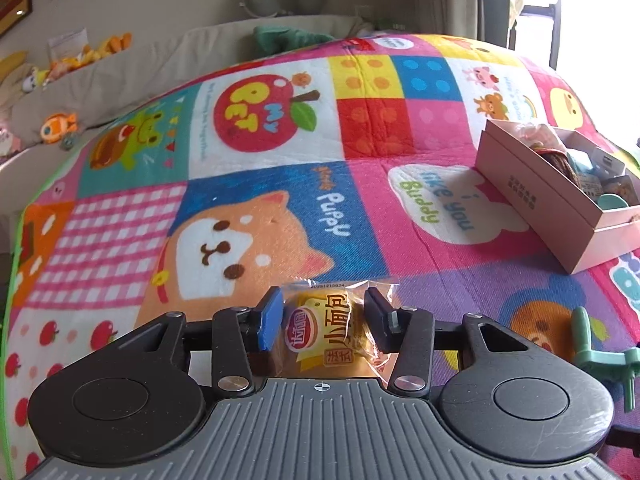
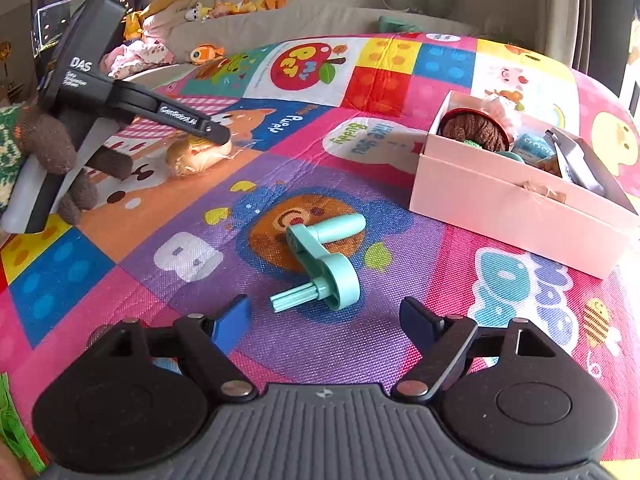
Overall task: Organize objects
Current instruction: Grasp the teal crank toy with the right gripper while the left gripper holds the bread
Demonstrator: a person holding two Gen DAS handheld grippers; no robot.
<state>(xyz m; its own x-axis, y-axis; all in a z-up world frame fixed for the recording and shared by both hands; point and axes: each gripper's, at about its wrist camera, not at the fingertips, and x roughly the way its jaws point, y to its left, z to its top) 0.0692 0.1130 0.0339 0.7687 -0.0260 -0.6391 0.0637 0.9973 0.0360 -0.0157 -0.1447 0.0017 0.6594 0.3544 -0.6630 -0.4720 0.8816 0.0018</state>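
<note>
My left gripper (image 1: 322, 312) is shut on a wrapped small bread (image 1: 324, 332) in a clear and yellow packet, low on the colourful play mat (image 1: 256, 184). The right wrist view shows that gripper (image 2: 224, 138) pressing the bread (image 2: 198, 156) on the mat. My right gripper (image 2: 326, 316) is open and empty, just short of a teal plastic crank handle (image 2: 324, 256) lying on the mat; the handle also shows in the left wrist view (image 1: 600, 356). A pink open box (image 2: 516, 200) holds several items, among them a brown ball in a red cup (image 2: 474, 130).
The pink box (image 1: 560, 216) sits at the right of the mat. A beige sofa (image 1: 132, 68) with plush toys (image 1: 58, 128) runs along the far edge. A window (image 1: 592, 12) is at the far right.
</note>
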